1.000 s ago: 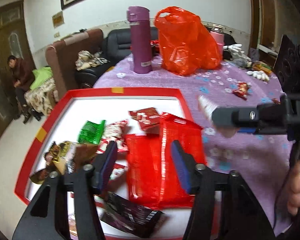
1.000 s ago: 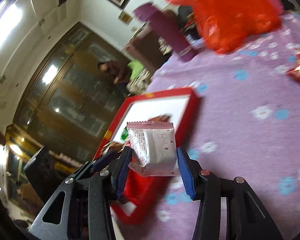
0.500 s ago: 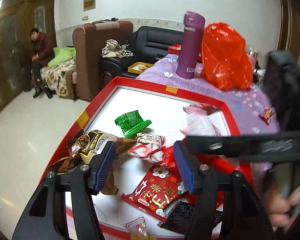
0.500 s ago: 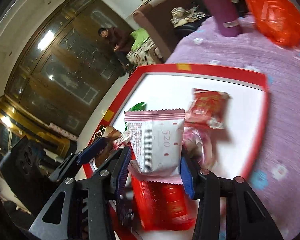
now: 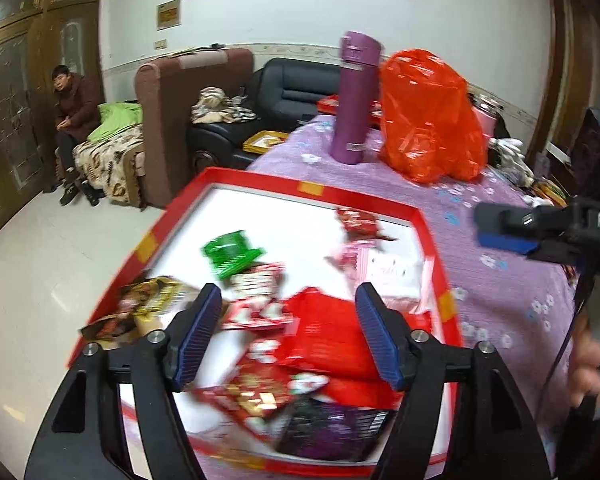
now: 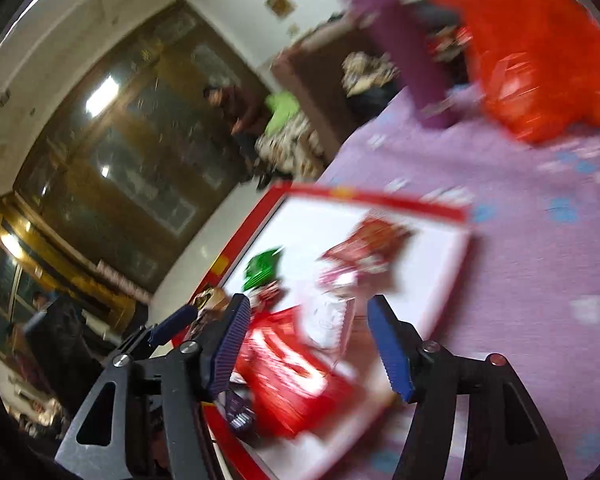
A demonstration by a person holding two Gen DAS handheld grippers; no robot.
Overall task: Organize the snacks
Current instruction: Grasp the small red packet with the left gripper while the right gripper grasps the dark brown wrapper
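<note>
Hovering over red tray (image 5: 428, 236): left gripper (image 5: 288, 332) jaws apart, empty; right gripper (image 6: 312, 346) jaws apart, empty; pink-white snack packet (image 5: 384, 270) inside tray.

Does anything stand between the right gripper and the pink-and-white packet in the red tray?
Nothing visible: the pink-and-white foil snack packet lies in the red-rimmed white tray directly ahead of the open right gripper.
</note>
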